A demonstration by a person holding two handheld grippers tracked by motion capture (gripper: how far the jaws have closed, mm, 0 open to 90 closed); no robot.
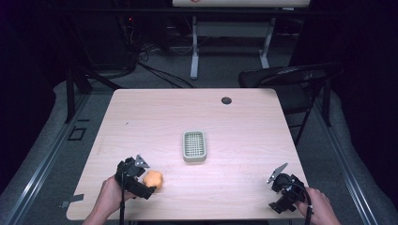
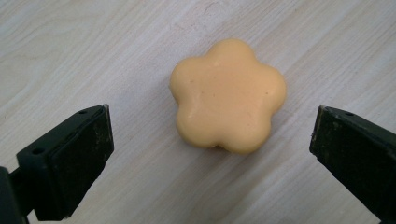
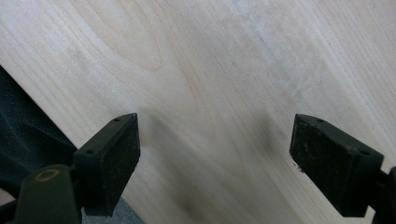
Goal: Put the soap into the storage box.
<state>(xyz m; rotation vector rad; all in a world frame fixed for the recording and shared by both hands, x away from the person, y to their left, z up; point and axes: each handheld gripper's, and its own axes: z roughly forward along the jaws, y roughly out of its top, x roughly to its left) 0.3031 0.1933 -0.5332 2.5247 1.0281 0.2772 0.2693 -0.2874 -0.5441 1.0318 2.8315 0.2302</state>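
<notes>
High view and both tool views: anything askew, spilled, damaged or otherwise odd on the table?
Nothing stands out. The soap, orange and flower-shaped, lies flat and whole on the table, between the open jaws of the left tool but untouched. The dish sits upright mid-table, empty. The right tool is open over bare wood.

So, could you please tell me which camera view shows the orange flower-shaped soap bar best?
The left gripper view: the orange flower-shaped soap bar lies close up on the pale wooden table, lobes and rim plain, between the left gripper's open jaws. The high view shows it small beside that gripper. The right gripper view looks at bare tabletop.
</notes>
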